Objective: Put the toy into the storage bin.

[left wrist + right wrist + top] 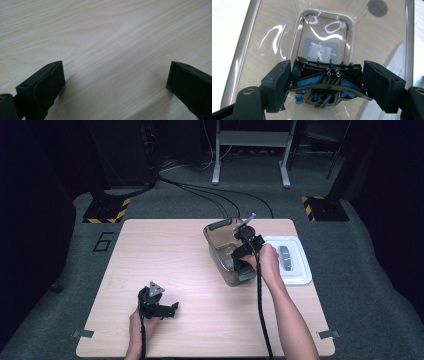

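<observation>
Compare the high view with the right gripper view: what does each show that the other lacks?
High view alone: the whole table, the left gripper resting open near its front edge, and a white lid beside the box. Right gripper view alone: the jaws clamped on a black-and-blue toy car marked 88. Both: the right gripper over the clear plastic box.

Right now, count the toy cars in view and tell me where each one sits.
1: a black and blue toy race car, held between the right gripper's jaws over the clear plastic storage bin. Others may be hidden.
</observation>
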Demonstrator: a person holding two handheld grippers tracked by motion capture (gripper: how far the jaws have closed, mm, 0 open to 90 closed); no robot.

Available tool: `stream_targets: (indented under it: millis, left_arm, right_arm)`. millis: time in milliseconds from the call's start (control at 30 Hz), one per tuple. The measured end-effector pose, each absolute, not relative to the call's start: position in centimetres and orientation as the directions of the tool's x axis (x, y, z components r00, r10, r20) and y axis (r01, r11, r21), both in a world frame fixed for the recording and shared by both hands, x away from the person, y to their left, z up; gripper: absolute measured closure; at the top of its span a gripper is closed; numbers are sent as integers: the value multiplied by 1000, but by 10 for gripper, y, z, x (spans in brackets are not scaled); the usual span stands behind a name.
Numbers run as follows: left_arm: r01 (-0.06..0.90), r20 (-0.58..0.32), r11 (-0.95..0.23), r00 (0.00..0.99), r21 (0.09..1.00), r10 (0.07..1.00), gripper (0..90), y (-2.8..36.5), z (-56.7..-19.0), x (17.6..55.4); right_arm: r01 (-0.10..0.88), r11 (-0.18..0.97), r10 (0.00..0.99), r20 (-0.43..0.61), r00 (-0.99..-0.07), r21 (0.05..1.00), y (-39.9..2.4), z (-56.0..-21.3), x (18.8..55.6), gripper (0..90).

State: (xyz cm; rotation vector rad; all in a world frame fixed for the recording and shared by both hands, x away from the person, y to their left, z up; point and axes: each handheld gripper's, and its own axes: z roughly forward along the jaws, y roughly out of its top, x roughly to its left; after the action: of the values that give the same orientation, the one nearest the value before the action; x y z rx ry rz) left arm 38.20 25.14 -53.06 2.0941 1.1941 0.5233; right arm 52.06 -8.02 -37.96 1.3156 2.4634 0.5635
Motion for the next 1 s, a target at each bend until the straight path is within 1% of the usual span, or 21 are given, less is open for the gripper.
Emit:
stream_targets:
  millis: [567,1000]
  left_arm:
    - [599,18,-363,502,713,865,14,251,-531,382]
    - [599,18,-364,503,713,864,14,251,-531,382]
  right_arm:
    - [752,511,844,-76,-531,417,-82,-373,510,240]
    - [762,484,860,-72,-506,429,-82,-372,502,236]
